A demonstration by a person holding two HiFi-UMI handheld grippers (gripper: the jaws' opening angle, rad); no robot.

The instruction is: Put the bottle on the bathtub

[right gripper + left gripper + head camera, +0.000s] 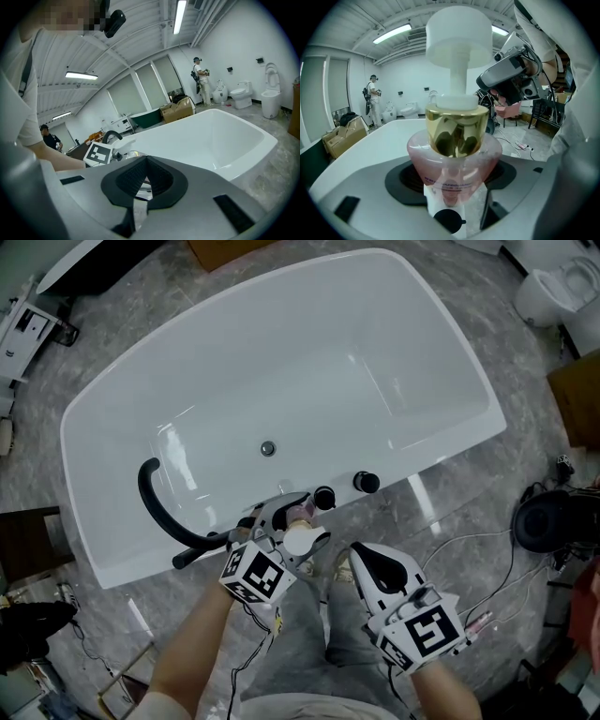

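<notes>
The bottle [297,540] has a pink translucent body, a gold collar and a white pump cap [458,33]. My left gripper [293,521] is shut on the bottle's [454,159] pink body, holding it just over the near rim of the white bathtub [422,460], beside the black knobs [323,496]. In the left gripper view the bottle stands upright between the jaws of that gripper [454,190]. My right gripper [364,557] hovers to the right of it, over the floor, shut with nothing in it; its dark pads [140,176] meet.
A curved black faucet [155,502] sits on the tub's near left rim, and a drain [268,448] lies in the basin. A toilet [553,287] and boxes stand beyond the tub. Cables and a black round device [544,521] lie on the marble floor at right.
</notes>
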